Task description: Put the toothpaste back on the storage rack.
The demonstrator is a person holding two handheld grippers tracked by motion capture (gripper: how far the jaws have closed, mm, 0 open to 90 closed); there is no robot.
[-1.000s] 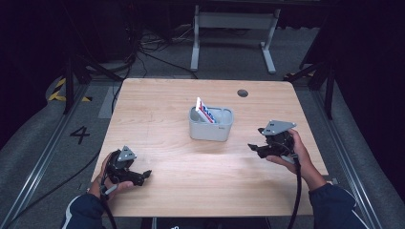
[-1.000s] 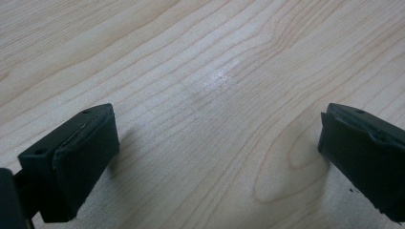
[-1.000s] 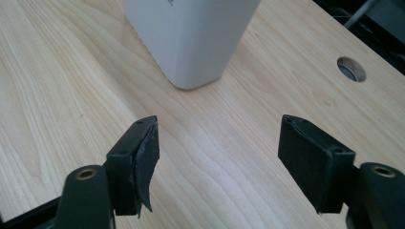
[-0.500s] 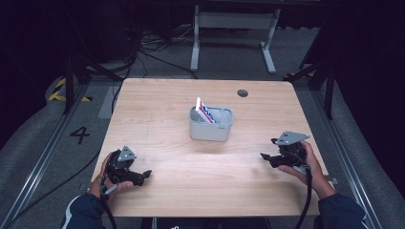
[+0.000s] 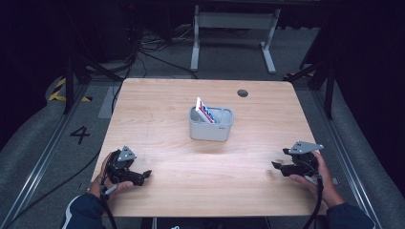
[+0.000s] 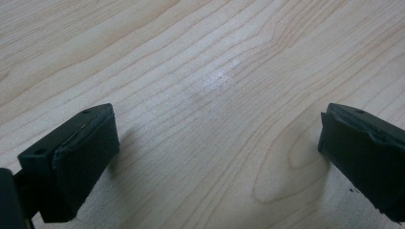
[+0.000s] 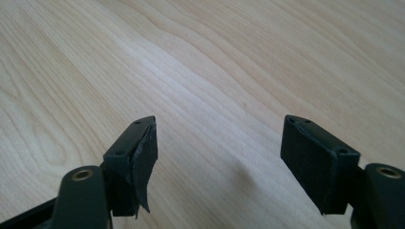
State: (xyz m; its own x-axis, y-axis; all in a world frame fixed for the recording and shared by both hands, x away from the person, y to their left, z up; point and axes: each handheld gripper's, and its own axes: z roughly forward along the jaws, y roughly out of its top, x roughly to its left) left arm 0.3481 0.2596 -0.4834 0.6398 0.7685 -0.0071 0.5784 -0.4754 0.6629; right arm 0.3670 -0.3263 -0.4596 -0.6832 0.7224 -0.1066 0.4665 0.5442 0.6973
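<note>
A grey bin [image 5: 210,124] stands at the middle of the wooden table [image 5: 157,109], with a white, red and blue tube [image 5: 205,110] leaning inside it. My left gripper [image 5: 143,175] rests open near the front left corner, held by a hand. Its jaws [image 6: 217,157] stand wide apart over bare wood. My right gripper [image 5: 278,167] sits open near the front right edge, low on the table. In the right gripper view my right gripper [image 7: 217,157] has nothing between its jaws, and the pad [image 7: 142,164] on the left jaw looks torn.
A dark round hole [image 5: 242,93] marks the table's far right part. Beyond the table stand a white metal frame [image 5: 232,28] and loose cables [image 5: 143,47] on the grey floor. A number 4 [image 5: 79,134] is marked on the floor at the left.
My right gripper has moved down and toward the table's front right edge, away from the bin. The left gripper has stayed in place.
</note>
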